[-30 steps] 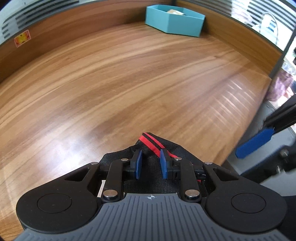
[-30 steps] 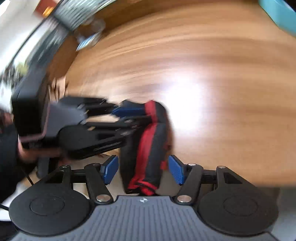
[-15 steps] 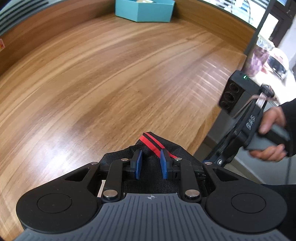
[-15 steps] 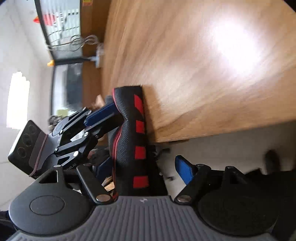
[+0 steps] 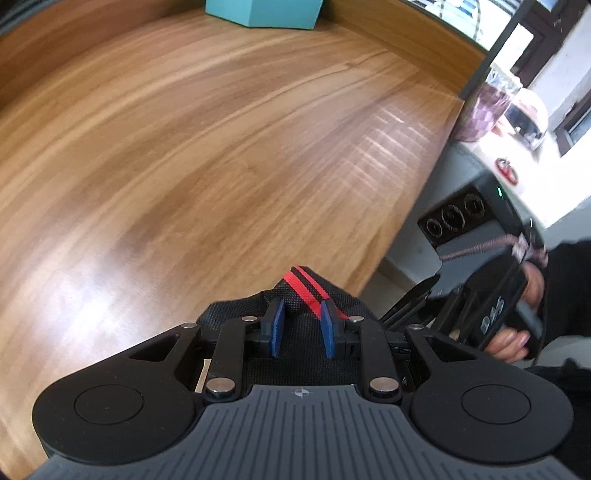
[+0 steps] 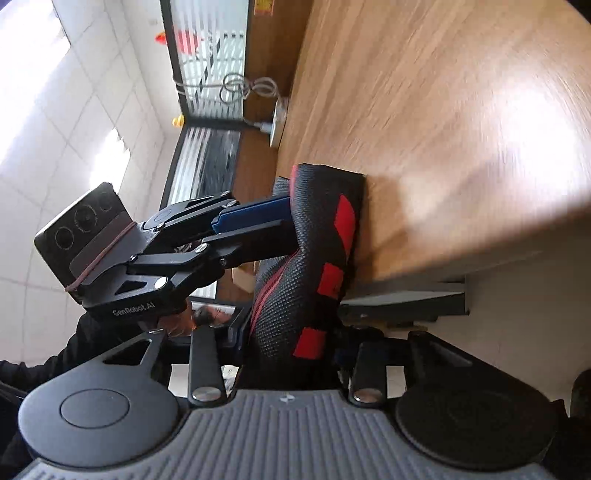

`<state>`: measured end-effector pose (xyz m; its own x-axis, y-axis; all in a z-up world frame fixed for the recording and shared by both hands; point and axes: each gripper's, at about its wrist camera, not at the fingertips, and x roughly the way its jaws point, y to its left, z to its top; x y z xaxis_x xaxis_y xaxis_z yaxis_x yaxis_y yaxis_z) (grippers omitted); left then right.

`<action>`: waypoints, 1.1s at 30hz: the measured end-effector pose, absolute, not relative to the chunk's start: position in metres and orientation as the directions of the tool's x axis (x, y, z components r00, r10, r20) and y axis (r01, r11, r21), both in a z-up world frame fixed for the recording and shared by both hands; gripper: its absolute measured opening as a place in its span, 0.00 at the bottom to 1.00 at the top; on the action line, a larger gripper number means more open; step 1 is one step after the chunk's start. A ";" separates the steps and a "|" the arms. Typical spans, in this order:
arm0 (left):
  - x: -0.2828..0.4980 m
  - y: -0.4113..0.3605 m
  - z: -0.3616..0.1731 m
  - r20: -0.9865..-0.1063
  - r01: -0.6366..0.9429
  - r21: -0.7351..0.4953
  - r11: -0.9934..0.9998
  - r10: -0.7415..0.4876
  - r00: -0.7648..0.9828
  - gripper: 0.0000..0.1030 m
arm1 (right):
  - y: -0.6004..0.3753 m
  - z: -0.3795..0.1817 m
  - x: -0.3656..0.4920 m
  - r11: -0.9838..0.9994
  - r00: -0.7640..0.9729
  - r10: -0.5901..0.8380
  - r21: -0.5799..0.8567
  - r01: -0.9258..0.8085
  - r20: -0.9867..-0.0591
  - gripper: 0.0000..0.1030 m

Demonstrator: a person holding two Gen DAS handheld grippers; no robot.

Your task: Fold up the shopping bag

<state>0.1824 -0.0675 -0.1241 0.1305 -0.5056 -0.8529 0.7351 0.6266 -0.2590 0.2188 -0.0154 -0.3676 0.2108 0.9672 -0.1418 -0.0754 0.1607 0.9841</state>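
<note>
The shopping bag [image 5: 306,291] is black mesh with red stripes, folded into a thick strip. It hangs over the near edge of the wooden table [image 5: 221,147]. My left gripper [image 5: 301,321] has the bag's upper end pinched between its blue pads, and its jaws are closing tighter. In the right wrist view, the left gripper [image 6: 286,218] comes in from the left and clamps the bag [image 6: 317,229] at the table edge [image 6: 424,266]. My right gripper [image 6: 291,343] sits lower, its jaws closing on the bag's hanging end, which fills the gap. A hand [image 5: 509,339] holds the right gripper's handle.
A teal box [image 5: 262,11] stands at the table's far side. A power strip with coiled cables [image 6: 279,118] lies on the far corner. A grey table frame [image 6: 406,295] runs under the near edge. A purple wrapped item [image 5: 484,110] stands beyond the table.
The right gripper dropped from above the table to beside its near edge and turned level. Its jaws went wide, then closed in on the hanging bag. The left gripper tilted slightly, still holding.
</note>
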 end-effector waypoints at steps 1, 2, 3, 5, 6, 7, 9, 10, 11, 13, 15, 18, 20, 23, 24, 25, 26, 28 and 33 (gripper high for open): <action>0.183 -0.062 -0.117 -0.836 0.715 -0.284 0.639 -0.530 0.142 0.15 | -0.015 -0.366 0.215 0.170 0.214 0.965 0.981 -0.090 -0.148 0.39; 0.184 -0.057 -0.109 -0.818 0.694 -0.309 0.650 -0.554 0.155 0.15 | -0.016 -0.363 0.212 0.177 0.223 0.963 0.979 -0.101 -0.151 0.39; 0.186 -0.049 -0.103 -0.800 0.663 -0.344 0.665 -0.577 0.163 0.16 | -0.017 -0.359 0.209 0.179 0.230 0.962 0.977 -0.112 -0.150 0.38; 0.187 -0.030 -0.095 -0.764 0.586 -0.426 0.690 -0.621 0.176 0.15 | -0.023 -0.348 0.207 0.171 0.236 0.962 0.976 -0.134 -0.136 0.38; 0.186 -0.018 -0.093 -0.744 0.547 -0.464 0.696 -0.642 0.186 0.15 | -0.026 -0.338 0.209 0.175 0.240 0.961 0.973 -0.147 -0.137 0.38; 0.185 -0.008 -0.090 -0.727 0.517 -0.491 0.701 -0.657 0.200 0.15 | -0.027 -0.324 0.212 0.189 0.244 0.959 0.968 -0.166 -0.145 0.38; 0.183 0.008 -0.085 -0.694 0.464 -0.536 0.705 -0.681 0.234 0.15 | -0.028 -0.309 0.221 0.200 0.230 0.961 0.961 -0.192 -0.155 0.38; 0.183 0.019 -0.082 -0.662 0.423 -0.583 0.693 -0.708 0.246 0.18 | -0.029 -0.301 0.225 0.220 0.230 0.958 0.953 -0.210 -0.171 0.38; 0.183 0.032 -0.080 -0.615 0.374 -0.648 0.663 -0.746 0.256 0.22 | -0.032 -0.293 0.230 0.228 0.224 0.958 0.948 -0.222 -0.178 0.38; 0.185 0.042 -0.080 -0.568 0.318 -0.720 0.617 -0.787 0.243 0.37 | -0.039 -0.277 0.235 0.228 0.217 0.960 0.943 -0.242 -0.176 0.38; 0.188 0.045 -0.078 -0.526 0.296 -0.768 0.568 -0.823 0.215 0.39 | -0.047 -0.260 0.237 0.228 0.220 0.961 0.934 -0.274 -0.170 0.38; 0.190 0.038 -0.061 -0.414 0.351 -0.823 0.446 -0.895 0.166 0.42 | -0.053 -0.217 0.244 0.221 0.201 0.967 0.918 -0.331 -0.160 0.38; 0.194 0.035 -0.049 -0.366 0.373 -0.839 0.397 -0.918 0.154 0.49 | -0.059 -0.185 0.250 0.218 0.187 0.970 0.905 -0.365 -0.158 0.38; 0.205 0.019 -0.034 -0.300 0.405 -0.857 0.319 -0.947 0.111 0.54 | -0.060 -0.150 0.264 0.195 0.150 0.978 0.898 -0.395 -0.147 0.38; 0.210 0.012 -0.031 -0.279 0.407 -0.866 0.290 -0.956 0.087 0.54 | -0.059 -0.141 0.269 0.187 0.129 0.981 0.895 -0.404 -0.147 0.38; 0.212 0.007 -0.029 -0.275 0.414 -0.866 0.280 -0.959 0.074 0.56 | -0.058 -0.133 0.271 0.175 0.106 0.984 0.892 -0.417 -0.143 0.38; 0.214 0.001 -0.027 -0.272 0.422 -0.865 0.270 -0.961 0.058 0.57 | -0.056 -0.126 0.275 0.162 0.080 0.987 0.889 -0.428 -0.141 0.38; 0.220 -0.013 -0.022 -0.270 0.435 -0.862 0.260 -0.962 0.040 0.57 | -0.052 -0.114 0.283 0.150 0.041 0.988 0.881 -0.449 -0.147 0.38; 0.239 -0.020 -0.015 -0.238 0.379 -0.886 0.269 -0.963 0.127 0.62 | -0.072 -0.094 0.308 0.138 0.004 0.988 0.857 -0.496 -0.156 0.38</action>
